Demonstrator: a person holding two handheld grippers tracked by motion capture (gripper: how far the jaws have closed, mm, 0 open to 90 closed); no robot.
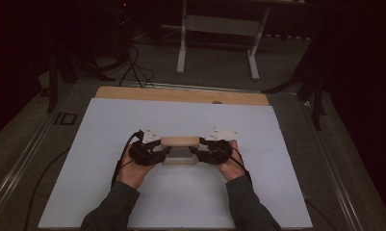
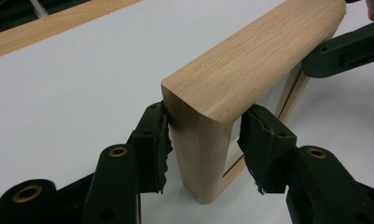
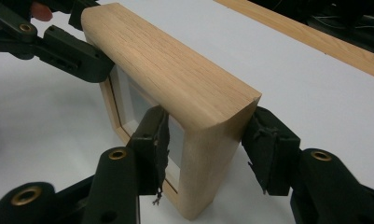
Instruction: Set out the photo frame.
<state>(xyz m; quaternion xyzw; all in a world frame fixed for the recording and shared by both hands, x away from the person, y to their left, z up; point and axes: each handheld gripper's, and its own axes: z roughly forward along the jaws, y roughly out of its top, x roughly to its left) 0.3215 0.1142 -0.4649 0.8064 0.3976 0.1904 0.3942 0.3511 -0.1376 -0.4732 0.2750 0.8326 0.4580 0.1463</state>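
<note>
A wooden frame [image 1: 180, 150] stands upright on its long edge at the centre of the high view, on a smooth white sheet [image 1: 109, 144] that covers most of the counter [image 1: 181, 95]; a strip of pale wood shows along the sheet's far edge. The frame is light oak with a fine straight grain, broad flat sides and softly rounded corners, and a thin inner lip borders a pale panel set into it.

The left tongs [image 1: 162, 154], just left of centre in the high view, straddle the frame's left end. In the left gripper view [image 2: 203, 147] the frame's corner post rises between two black jaws faced with ragged, frayed rubber pads. The left pad [image 2: 159, 140] touches the wood, while the right pad sits against the inner edge of the post, so the tongs are clenched on the frame's end.

The right tongs [image 1: 196, 153], just right of centre in the high view, take the opposite end. In the right gripper view [image 3: 205, 149] one worn pad [image 3: 154, 140] lies on the panel side of the post and the other presses the outer face at lower right, grasping the wooden frame. The other tongs show at upper left of that view, at the frame's far end.

Matte black linkage arms with brass-coloured rivets fill the bottom of both gripper views.
</note>
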